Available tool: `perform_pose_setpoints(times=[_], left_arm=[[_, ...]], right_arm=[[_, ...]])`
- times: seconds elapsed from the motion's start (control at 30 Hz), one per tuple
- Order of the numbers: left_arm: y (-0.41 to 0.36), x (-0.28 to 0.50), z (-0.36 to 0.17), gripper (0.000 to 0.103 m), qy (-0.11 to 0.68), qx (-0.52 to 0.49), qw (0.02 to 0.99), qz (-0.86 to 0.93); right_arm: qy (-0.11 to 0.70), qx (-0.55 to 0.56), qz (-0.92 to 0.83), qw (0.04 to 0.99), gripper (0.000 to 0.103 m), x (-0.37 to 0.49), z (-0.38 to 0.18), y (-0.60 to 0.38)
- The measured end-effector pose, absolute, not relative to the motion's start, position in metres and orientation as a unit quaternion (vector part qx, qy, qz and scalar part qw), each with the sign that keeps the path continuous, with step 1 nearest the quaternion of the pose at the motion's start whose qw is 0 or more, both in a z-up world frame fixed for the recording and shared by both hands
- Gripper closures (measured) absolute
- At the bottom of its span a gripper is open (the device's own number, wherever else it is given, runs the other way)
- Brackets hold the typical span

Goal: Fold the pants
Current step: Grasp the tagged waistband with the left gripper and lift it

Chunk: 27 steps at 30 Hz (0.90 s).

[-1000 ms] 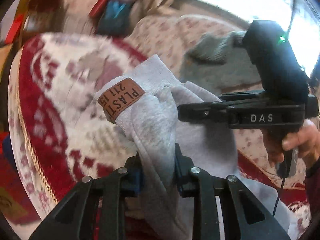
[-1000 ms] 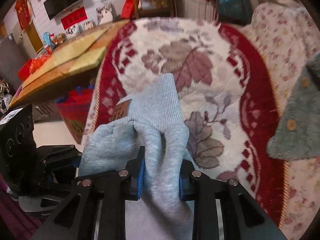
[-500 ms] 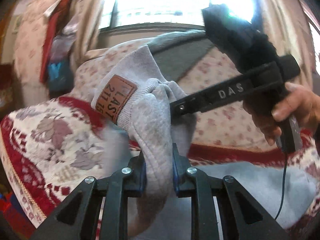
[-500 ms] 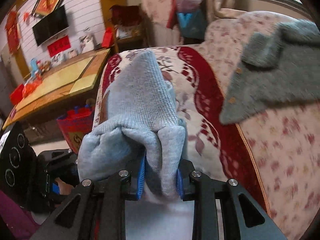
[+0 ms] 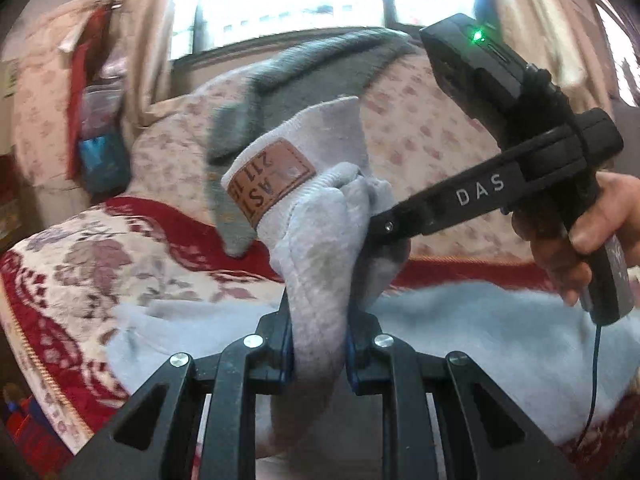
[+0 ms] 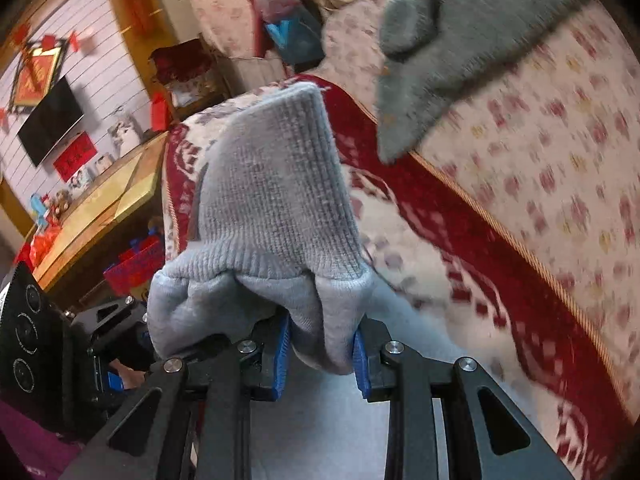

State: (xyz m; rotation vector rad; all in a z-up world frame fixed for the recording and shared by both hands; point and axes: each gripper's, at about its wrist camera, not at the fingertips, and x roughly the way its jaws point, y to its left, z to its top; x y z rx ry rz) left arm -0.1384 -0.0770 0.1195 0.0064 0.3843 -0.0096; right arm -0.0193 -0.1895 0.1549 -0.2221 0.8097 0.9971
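Grey fleece pants [image 5: 320, 248] with a ribbed cuff and a brown leather patch [image 5: 272, 180] are held above the red-and-cream floral sofa cover [image 5: 80, 256], the rest of the garment spread flat beneath. The left gripper [image 5: 320, 344] is nearly closed, its jaws having just tightened on one bunched cuff; the right gripper [image 6: 320, 360] is clamped on the other cuff. Both cuffs are best carried level and together, then laid squarely over the spread part. Open seat is seen ahead; the sofa's corded edge [image 5: 32, 364] and a grey woolly garment [image 6: 460, 40] on the backrest should be avoided.
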Motion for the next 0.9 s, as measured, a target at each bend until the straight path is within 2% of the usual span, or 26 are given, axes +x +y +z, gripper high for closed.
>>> perform_pose_setpoints(times=[0.17, 0.27, 0.33, 0.43, 0.47, 0.5, 0.53, 0.57, 0.67, 0.8, 0.9], left_arm=[[0.008, -0.117, 0.112, 0.083, 0.221, -0.077, 0.969, 0.077], [0.069, -0.106, 0.090, 0.077, 0.256, -0.158, 0.946, 0.123], [0.098, -0.101, 0.071, 0.067, 0.286, -0.194, 0.928, 0.139], [0.131, -0.102, 0.046, 0.041, 0.324, -0.250, 0.900, 0.150], [0.137, -0.103, 0.042, 0.034, 0.329, -0.264, 0.895, 0.148], [0.147, -0.105, 0.039, 0.022, 0.326, -0.284, 0.890, 0.145], [0.152, -0.107, 0.037, 0.015, 0.319, -0.297, 0.888, 0.144], [0.157, -0.110, 0.036, 0.013, 0.311, -0.315, 0.885, 0.145], [0.168, -0.110, 0.028, 0.006, 0.310, -0.369, 0.865, 0.142], [0.157, -0.087, 0.010, 0.006, 0.371, -0.353, 0.847, 0.140], [0.148, -0.078, 0.006, 0.001, 0.370, -0.335, 0.853, 0.154]], right_arm=[[0.370, -0.141, 0.494, 0.774, 0.074, 0.000, 0.158, -0.099], [0.390, -0.159, 0.509, 0.751, 0.074, 0.018, 0.135, -0.025], [0.401, -0.171, 0.513, 0.739, 0.074, 0.028, 0.116, 0.011], [0.448, -0.217, 0.481, 0.721, 0.072, 0.048, 0.074, 0.063], [0.465, -0.231, 0.471, 0.713, 0.068, 0.054, 0.063, 0.072], [0.474, -0.233, 0.466, 0.709, 0.063, 0.058, 0.057, 0.075], [0.481, -0.225, 0.470, 0.705, 0.050, 0.063, 0.057, 0.077], [0.483, -0.219, 0.479, 0.699, 0.038, 0.065, 0.058, 0.077], [0.485, -0.227, 0.493, 0.685, 0.019, 0.072, 0.061, 0.082], [0.536, -0.248, 0.488, 0.642, 0.017, 0.086, 0.036, 0.107], [0.559, -0.250, 0.504, 0.609, 0.016, 0.093, 0.020, 0.122]])
